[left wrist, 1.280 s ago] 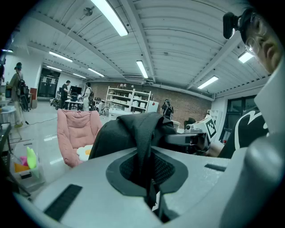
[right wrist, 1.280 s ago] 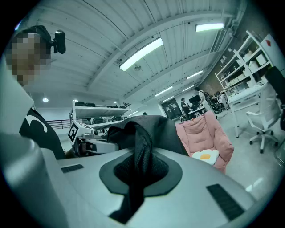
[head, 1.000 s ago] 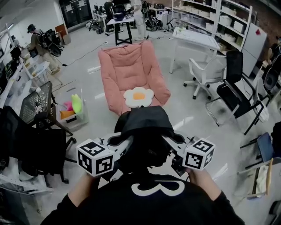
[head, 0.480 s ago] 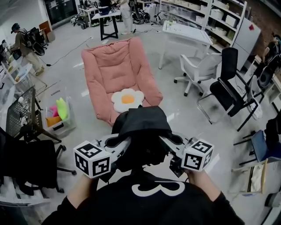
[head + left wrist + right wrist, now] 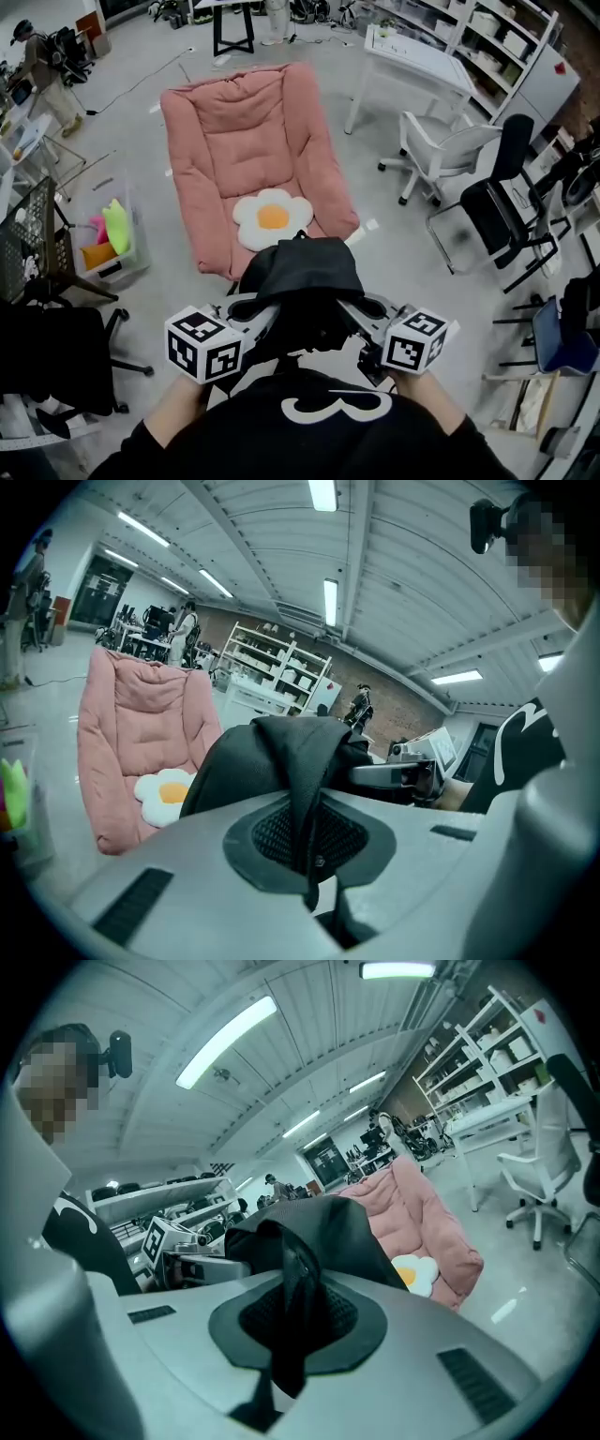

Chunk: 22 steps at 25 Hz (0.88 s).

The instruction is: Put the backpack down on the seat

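Black backpack (image 5: 302, 272), pinched by left tongs (image 5: 311, 850) and right tongs (image 5: 286, 1330) alike; pink seat (image 5: 234, 131) lies straight ahead, beyond it.

Top (image 5: 225, 445): black, white emblem (image 5: 337, 405) on front.
Left tool (image 5: 265, 307): grey shell, dark mesh pads (image 5: 272, 838), black-and-white marker cube (image 5: 204, 344).
Right tool (image 5: 354, 307): identical build; second cube (image 5: 415, 341).
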Tool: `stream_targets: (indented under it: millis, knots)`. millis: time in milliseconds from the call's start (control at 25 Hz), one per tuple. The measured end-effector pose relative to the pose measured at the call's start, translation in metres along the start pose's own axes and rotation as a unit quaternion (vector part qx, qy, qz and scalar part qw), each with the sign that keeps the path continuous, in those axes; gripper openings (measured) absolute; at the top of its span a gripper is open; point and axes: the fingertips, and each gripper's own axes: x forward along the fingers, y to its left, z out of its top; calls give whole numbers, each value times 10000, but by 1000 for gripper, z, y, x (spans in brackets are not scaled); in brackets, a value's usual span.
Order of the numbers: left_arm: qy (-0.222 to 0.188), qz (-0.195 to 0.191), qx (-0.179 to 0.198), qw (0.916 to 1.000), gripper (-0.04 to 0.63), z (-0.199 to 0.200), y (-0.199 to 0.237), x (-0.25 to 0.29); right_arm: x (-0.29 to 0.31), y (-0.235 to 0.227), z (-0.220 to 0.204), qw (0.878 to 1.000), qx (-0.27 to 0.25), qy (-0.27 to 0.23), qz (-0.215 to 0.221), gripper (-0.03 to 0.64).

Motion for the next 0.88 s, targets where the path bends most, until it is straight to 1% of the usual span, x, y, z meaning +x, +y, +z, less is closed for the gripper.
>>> stream_targets:
  millis: [160,320,560,880]
  knots:
    - [-29,53,-133,9999,11,20,50,18,46,-29,19,9997,12,249,9,18]
    - [-97,183,-14,9998,11,47,88,29,81,-48,43,9995,-81,292,32,18]
    - [-350,527,62,9980,11,88,130,31,124,-61,85,9979,-592,240,140,18]
    - [-531,955,163,9939,11,138,179,48,175,-92,139,9958,-768,234,444,18]
